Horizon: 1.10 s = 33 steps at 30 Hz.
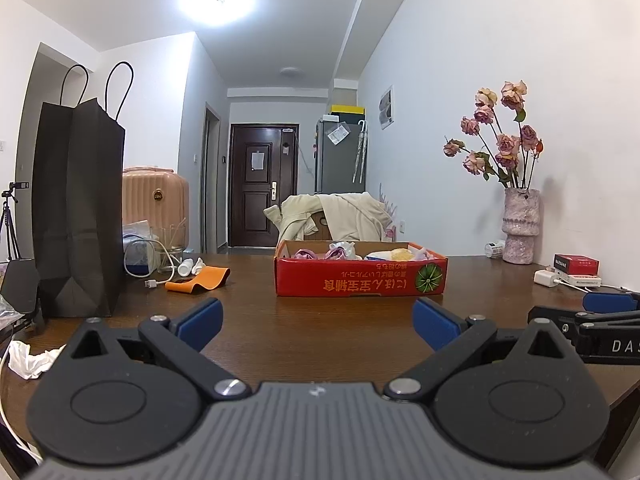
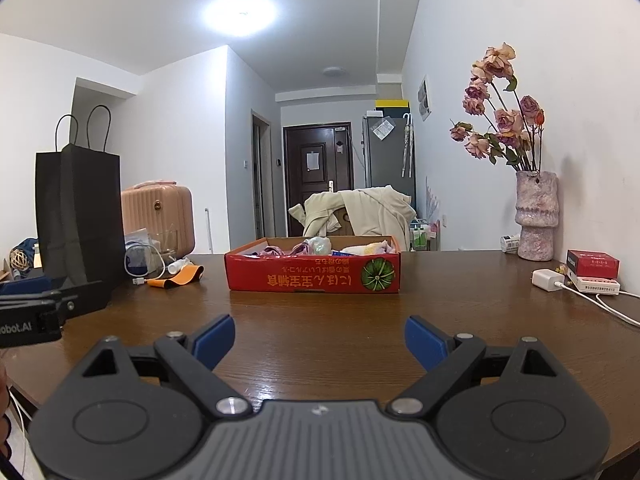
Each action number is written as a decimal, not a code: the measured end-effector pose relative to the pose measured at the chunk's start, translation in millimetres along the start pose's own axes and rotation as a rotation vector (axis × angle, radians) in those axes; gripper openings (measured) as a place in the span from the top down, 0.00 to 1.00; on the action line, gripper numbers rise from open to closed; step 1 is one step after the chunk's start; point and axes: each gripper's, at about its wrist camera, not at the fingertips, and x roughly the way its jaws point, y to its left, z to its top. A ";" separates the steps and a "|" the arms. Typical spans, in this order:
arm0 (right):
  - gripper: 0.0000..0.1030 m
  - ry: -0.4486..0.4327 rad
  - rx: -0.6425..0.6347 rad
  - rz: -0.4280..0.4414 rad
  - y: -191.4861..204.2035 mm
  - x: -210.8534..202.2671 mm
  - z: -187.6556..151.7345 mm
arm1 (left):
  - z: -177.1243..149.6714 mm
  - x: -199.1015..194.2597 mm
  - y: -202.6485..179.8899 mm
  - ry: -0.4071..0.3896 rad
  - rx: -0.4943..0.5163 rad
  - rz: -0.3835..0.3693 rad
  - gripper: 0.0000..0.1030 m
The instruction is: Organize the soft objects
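Several soft items [image 1: 344, 250] half-hidden behind red box [image 1: 360, 276] wall, indistinct

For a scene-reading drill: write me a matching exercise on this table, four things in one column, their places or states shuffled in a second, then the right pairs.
Things:
1. black paper bag
2. red cardboard box
3. vase of dried roses
4. orange strap

Places or states:
A. lying flat between the bag and the box
B. upright at the table's left side
C. by the wall at the table's far right
D. mid-table, holding soft items

Pairs: 1-B, 2-D, 3-C, 4-A
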 end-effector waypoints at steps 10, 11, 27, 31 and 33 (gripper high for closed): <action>0.10 0.000 -0.001 0.001 0.3 -0.2 0.5 | -0.7 0.4 0.1 0.001 0.001 -0.001 0.00; 0.10 0.000 0.000 0.000 0.1 -0.2 0.6 | -0.6 0.2 0.1 0.001 0.001 -0.001 0.00; 0.10 -0.001 0.004 -0.007 -0.2 0.4 0.9 | -0.6 1.1 0.1 0.003 0.002 -0.004 0.00; 0.10 0.000 0.007 -0.010 -1.1 0.3 -0.1 | -0.5 1.0 0.0 0.002 0.001 -0.005 0.00; 0.10 -0.001 0.007 -0.010 -1.3 0.2 0.0 | -0.6 1.4 -0.1 0.002 0.001 -0.006 0.00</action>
